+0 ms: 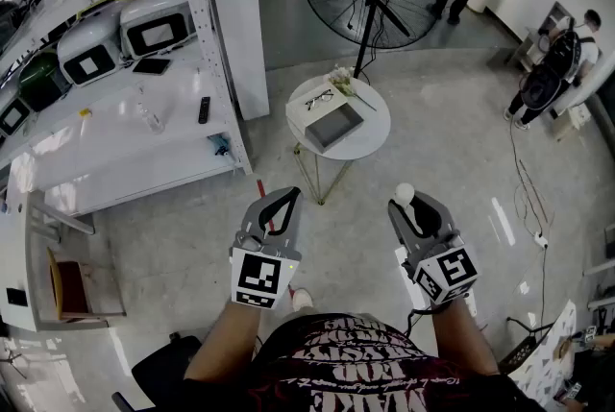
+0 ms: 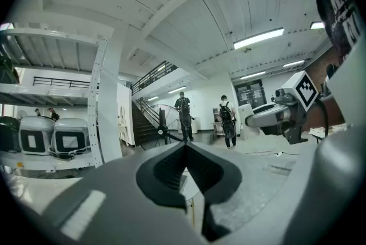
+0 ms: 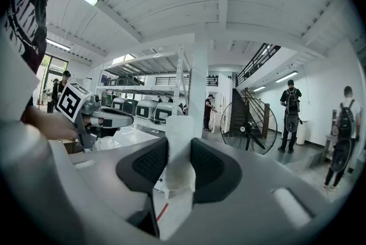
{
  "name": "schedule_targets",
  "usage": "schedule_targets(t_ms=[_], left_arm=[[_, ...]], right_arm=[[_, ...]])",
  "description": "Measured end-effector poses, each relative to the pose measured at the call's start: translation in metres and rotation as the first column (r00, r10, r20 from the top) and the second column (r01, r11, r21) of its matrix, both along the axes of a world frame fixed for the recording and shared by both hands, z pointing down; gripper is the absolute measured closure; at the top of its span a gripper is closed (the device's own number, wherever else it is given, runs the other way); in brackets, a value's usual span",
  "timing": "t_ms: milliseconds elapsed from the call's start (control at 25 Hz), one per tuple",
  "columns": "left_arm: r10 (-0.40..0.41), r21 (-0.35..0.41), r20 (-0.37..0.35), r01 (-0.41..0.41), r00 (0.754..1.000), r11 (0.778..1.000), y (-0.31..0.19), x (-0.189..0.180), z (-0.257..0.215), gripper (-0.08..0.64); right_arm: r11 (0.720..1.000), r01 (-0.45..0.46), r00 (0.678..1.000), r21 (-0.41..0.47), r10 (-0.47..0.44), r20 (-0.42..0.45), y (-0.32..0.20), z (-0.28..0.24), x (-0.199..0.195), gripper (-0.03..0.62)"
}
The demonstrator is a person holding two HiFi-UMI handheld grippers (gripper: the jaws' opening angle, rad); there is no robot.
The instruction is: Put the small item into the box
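The right gripper [image 1: 411, 208] grips the small white item [image 1: 404, 194]; the box [image 1: 333, 128] lies well ahead, slightly to the left.

At lower centre, the right gripper [image 3: 179, 168] pinches a small white rounded item [image 3: 180, 138] between dark ribbed jaws; the left gripper [image 3: 108, 119] shows at middle left.
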State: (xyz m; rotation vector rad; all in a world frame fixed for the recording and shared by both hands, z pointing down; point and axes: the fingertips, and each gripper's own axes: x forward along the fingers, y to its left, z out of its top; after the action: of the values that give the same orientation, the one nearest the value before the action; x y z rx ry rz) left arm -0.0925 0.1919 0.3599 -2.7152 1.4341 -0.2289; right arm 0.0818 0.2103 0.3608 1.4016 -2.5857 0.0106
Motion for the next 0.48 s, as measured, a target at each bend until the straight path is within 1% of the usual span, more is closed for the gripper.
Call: schedule_targets(t_ms=[200,320,480], left_arm=[[0.016,-0.010,-0.008,-0.016,1.000,1.000,-0.021,-0.011,0.008,0.557],[0.037,-0.023,-0.008,-0.037,0.999,0.999,-0.029,-0.010,0.015,0.557],[0.049,-0.059,-0.013,-0.050,0.999,0.997,-0.037,-0.013,0.030,0.557]], right_arm=[[1.000,-0.005,1.000,-0.010,0.005,0.016,-0.020,0.008,-0.012,0.439],[0.999,-0.015,0.999,-0.035,0.016,0.032,-0.025,0.016,-0.013,0.439],[0.996,-0.037,0.997,-0.084,0.043,0.060,-0.028,0.028,-0.009,0.439]])
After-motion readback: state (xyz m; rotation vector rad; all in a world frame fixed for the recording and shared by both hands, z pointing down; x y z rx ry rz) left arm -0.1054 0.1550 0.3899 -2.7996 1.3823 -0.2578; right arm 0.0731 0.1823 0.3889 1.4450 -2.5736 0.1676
